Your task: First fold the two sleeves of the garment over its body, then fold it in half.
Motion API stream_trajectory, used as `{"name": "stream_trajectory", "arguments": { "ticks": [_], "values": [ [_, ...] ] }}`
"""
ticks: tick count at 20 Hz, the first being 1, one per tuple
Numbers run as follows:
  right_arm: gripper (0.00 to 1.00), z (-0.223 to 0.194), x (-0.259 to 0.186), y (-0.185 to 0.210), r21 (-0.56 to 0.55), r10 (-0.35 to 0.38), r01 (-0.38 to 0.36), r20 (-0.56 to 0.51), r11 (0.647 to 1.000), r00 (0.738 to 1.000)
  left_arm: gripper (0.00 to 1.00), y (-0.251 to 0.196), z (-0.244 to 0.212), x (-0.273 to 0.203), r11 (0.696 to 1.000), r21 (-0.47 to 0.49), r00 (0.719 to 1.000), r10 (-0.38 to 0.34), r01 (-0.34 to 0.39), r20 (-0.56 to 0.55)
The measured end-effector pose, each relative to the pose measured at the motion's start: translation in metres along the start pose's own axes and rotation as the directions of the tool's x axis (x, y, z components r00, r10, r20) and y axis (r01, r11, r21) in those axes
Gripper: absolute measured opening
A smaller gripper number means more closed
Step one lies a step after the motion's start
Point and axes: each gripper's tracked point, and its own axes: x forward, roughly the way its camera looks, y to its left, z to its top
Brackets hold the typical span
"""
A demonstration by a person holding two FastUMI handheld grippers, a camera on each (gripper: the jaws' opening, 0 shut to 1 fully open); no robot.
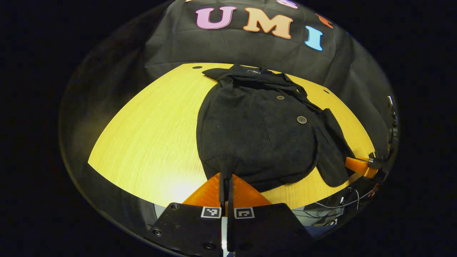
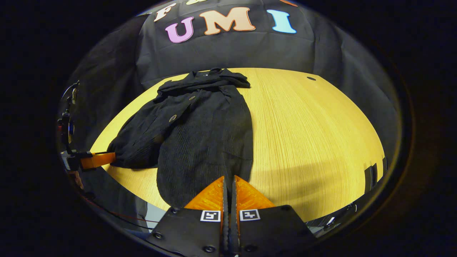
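A black buttoned garment (image 1: pixel 257 135) lies flat on the yellow wooden table (image 1: pixel 150 135), collar (image 1: pixel 250 73) toward the far wall. My left gripper (image 1: pixel 227 176) is shut at the near hem, with dark cloth pinched between its fingers. In the left gripper view my right gripper (image 1: pixel 358 166) sits at the end of the sleeve (image 1: pixel 332 153) on the right. In the right gripper view the garment (image 2: pixel 200 135) stretches away from my right gripper (image 2: pixel 229 178), which is shut on the near end of a long black sleeve. The left gripper (image 2: pixel 98 159) touches the garment's edge at the left.
Bare tabletop (image 2: pixel 314 135) spreads wide to the right in the right gripper view. Small round holes (image 1: pixel 197 67) mark the table's far corners. Loose cables (image 1: pixel 339 203) hang below the near table edge. The booth's black cloth wall stands right behind the table.
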Motion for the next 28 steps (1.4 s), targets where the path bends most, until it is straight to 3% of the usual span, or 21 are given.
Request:
{"name": "stream_trajectory", "arguments": {
  "ticks": [3, 6, 15, 20, 28],
  "values": [
    [0.0, 0.002, 0.0, 0.0, 0.019, -0.021, 0.021, -0.02, 1.0, 1.0, 0.0, 0.0, 0.001, 0.001, 1.0, 0.001, 1.0, 0.002, -0.002, -0.014],
    [0.03, 0.003, -0.002, 0.004, 0.009, -0.037, 0.037, -0.024, 0.999, 0.999, 0.0, -0.002, 0.006, 0.003, 1.0, -0.003, 1.0, -0.003, 0.002, -0.022],
    [0.02, 0.035, -0.02, 0.025, -0.019, -0.043, 0.044, 0.032, 0.999, 0.999, 0.0, -0.01, 0.052, -0.009, 0.995, 0.006, 0.994, -0.101, 0.101, 0.042],
    [0.02, 0.085, -0.034, 0.029, -0.001, -0.04, 0.04, 0.105, 0.999, 0.994, 0.0, -0.009, 0.101, -0.015, 0.994, 0.015, 0.989, -0.11, 0.109, 0.102],
    [0.02, 0.192, -0.034, 0.026, -0.078, -0.006, 0.023, 0.217, 0.997, 0.976, 0.0, -0.005, 0.183, -0.001, 0.997, 0.019, 0.979, -0.081, 0.079, 0.187]
  ]
}}
